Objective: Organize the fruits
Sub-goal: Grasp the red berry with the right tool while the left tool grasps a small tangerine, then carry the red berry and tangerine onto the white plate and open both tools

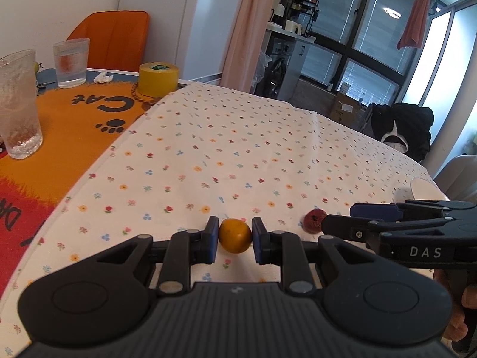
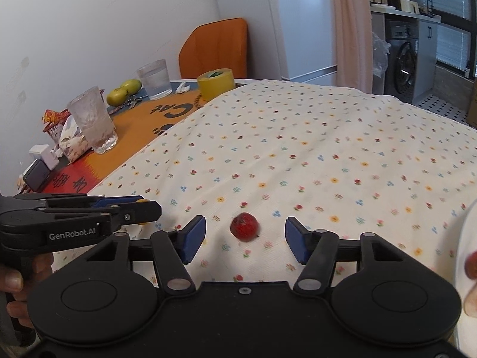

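Left gripper [image 1: 232,238] clamps a small orange fruit [image 1: 235,235]; right gripper [image 2: 245,240] stands spread wide around a red fruit [image 2: 244,226] on the floral tablecloth [image 2: 313,149].

In the left wrist view the blue pads [image 1: 212,238] press both sides of the orange fruit just above the cloth, and the right gripper, printed "DAS", reaches in from the right with the red fruit lying at its tip. In the right wrist view the red fruit rests on the cloth between the parted fingers, touching neither, and the left gripper's side reads "GenRobot.AI". Beyond the cloth, an orange mat [image 1: 74,125] shows "Cat" upside down with a paw print, near a yellow tape roll [image 1: 158,79] and two glasses [image 1: 71,62].
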`<state>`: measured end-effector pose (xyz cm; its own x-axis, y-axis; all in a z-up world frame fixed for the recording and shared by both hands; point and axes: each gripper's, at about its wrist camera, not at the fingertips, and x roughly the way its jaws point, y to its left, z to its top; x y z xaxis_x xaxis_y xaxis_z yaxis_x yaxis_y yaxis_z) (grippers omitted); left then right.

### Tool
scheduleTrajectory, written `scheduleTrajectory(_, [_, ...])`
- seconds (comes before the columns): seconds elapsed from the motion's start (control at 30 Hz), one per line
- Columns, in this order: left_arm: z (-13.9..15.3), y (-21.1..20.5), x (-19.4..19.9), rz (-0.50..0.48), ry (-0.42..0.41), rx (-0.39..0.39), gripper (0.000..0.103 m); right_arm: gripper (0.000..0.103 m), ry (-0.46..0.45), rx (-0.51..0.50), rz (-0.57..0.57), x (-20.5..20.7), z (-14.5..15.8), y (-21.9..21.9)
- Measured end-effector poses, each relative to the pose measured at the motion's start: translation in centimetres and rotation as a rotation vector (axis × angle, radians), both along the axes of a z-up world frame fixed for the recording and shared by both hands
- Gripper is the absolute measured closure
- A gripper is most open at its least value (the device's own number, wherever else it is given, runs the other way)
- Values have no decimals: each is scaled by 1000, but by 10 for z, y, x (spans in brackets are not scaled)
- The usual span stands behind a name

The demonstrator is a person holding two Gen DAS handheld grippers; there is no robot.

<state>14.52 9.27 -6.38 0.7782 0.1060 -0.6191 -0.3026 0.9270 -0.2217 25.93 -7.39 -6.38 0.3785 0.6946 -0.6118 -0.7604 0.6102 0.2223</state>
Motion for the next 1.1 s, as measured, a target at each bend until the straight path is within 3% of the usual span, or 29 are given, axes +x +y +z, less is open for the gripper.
scheduleTrajectory(0.13, [1,6,-4,18,0,1,81,46,2,-12,10,2,-5,9])
scheduleTrajectory(0.23, [2,11,-8,32,-2,2,81,52,5,-25,24,3,-10,16])
scheduleTrajectory(0.37, [3,13,-12,44,-6,1,81,81,-12,-62,30,2,-15,21])
scheduleTrajectory(0.67, [10,1,-14,15,-31,-1,81,81,-27,-35,-11,-6,0,-7])
scheduleTrajectory(1.1, [30,-42,8,-107,-76,18,81,81,-71,-4,-137,-8,21,-67])
